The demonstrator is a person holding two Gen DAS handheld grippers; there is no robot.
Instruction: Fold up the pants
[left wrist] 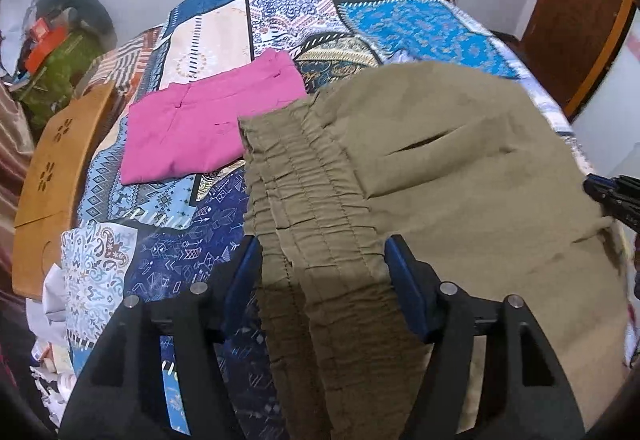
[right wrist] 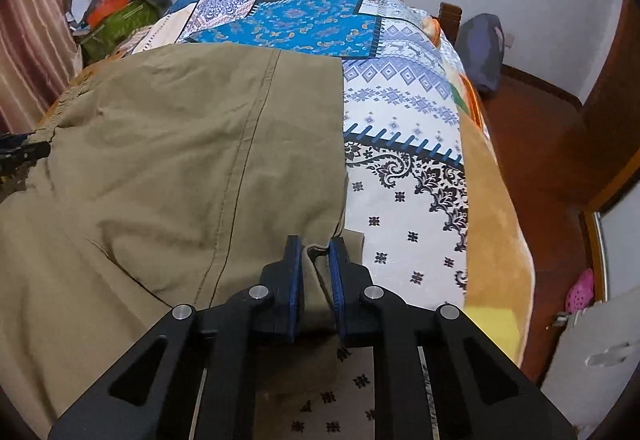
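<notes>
Khaki pants (left wrist: 460, 160) lie spread on a patchwork bedspread (left wrist: 180, 240). Their gathered elastic waistband (left wrist: 312, 200) runs between the fingers of my left gripper (left wrist: 322, 264). That gripper's jaws stand wide and straddle the band without pinching it. In the right wrist view the same khaki pants (right wrist: 180, 140) fill the left half, with a long seam down the middle. My right gripper (right wrist: 316, 246) is shut on a fold of fabric at their right edge. The right gripper's tip also shows at the left wrist view's right edge.
A folded pink garment (left wrist: 208, 120) lies on the bed beyond the waistband. A wooden board (left wrist: 56, 168) and a pile of clutter (left wrist: 60, 52) sit to the left. An orange-brown blanket (right wrist: 492, 220) hangs at the bed's right edge above a wooden floor (right wrist: 540, 140) with a dark bag (right wrist: 480, 48).
</notes>
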